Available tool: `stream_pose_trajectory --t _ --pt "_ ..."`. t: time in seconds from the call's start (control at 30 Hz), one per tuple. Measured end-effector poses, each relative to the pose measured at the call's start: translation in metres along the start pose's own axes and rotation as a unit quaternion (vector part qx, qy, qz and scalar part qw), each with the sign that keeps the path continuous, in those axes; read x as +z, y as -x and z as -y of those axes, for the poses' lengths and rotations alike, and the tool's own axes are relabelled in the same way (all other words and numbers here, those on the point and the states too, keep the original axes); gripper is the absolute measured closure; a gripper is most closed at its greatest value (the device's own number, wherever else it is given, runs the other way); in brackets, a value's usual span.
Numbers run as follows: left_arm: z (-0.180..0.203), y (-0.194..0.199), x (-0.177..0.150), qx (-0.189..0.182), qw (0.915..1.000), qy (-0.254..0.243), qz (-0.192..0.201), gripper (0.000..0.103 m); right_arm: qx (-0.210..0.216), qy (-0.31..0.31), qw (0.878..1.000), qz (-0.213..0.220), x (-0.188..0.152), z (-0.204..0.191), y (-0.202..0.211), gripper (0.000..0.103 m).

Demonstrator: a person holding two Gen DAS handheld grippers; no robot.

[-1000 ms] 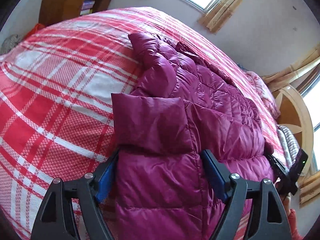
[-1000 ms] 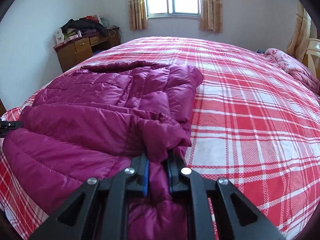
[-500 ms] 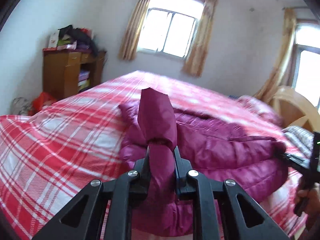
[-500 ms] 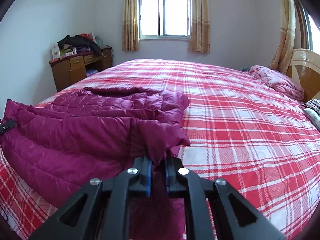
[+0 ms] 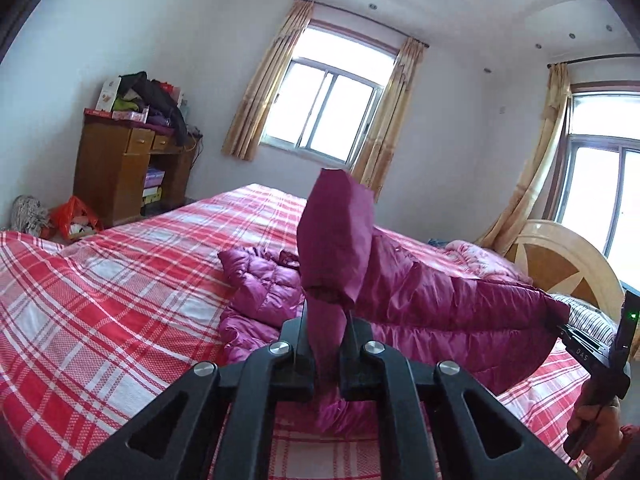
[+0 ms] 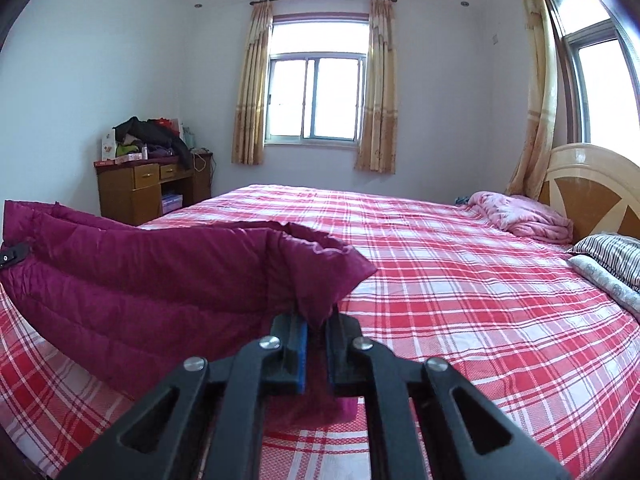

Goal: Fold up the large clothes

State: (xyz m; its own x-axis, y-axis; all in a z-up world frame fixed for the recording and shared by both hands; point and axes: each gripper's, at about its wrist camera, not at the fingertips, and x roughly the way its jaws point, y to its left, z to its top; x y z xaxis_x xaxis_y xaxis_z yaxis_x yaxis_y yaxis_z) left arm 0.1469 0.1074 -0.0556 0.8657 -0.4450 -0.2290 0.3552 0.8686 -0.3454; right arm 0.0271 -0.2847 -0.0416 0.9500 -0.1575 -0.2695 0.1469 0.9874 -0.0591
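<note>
So we've got the magenta puffer jacket (image 5: 432, 300) pinched at both near corners — left tool (image 5: 326, 344) and right tool (image 6: 316, 340) each clamped on fabric — so that edge hangs taut above the bed (image 6: 460, 280), presumably ready to swing over onto the rest.

My left-hand camera sits just behind my left tool (image 5: 326, 340), looking nearly level across the bed (image 5: 120, 280) toward the far window (image 5: 328, 120), tilted in the frame. My right-hand camera looks along my right tool (image 6: 316, 336) at the same window (image 6: 316, 96), upright. Both are close over the purple jacket (image 6: 160, 272) and share the bed, dresser (image 5: 120, 168) and headboard (image 6: 592, 184)
</note>
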Motion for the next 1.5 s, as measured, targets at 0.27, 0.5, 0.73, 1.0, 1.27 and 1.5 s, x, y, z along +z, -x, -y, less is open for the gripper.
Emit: stream_pose_trajectory --t 0.27,0.5,0.73,1.0,1.27,1.5 --pt "0.019 0.043 0.015 -0.01 0.9978 -0.01 0.066 0.097 -0.028 -0.019 0.997 0.072 0.014 0.009 0.055 0.095" --pt "0.025 0.056 0.013 -0.02 0.9955 0.005 0.093 0.097 -0.038 -0.017 0.994 0.102 0.013 0.015 0.08 0.095" --pt "0.006 0.007 0.004 0.014 0.9991 0.012 0.039 0.097 -0.039 0.016 0.996 0.074 0.014 0.012 0.034 0.095" --pt "-0.011 -0.094 0.057 0.055 0.9984 -0.012 0.001 0.097 -0.025 0.019 0.999 0.037 0.06 0.009 -0.085 0.095" --pt "-0.05 -0.242 0.053 0.153 0.9841 -0.015 -0.089 0.097 -0.033 0.033 0.997 -0.069 0.06 0.001 -0.244 0.095" --pt "-0.09 -0.307 0.003 0.19 0.9595 0.044 -0.204 0.093 -0.061 0.076 0.981 -0.168 0.005 -0.011 -0.308 0.093"
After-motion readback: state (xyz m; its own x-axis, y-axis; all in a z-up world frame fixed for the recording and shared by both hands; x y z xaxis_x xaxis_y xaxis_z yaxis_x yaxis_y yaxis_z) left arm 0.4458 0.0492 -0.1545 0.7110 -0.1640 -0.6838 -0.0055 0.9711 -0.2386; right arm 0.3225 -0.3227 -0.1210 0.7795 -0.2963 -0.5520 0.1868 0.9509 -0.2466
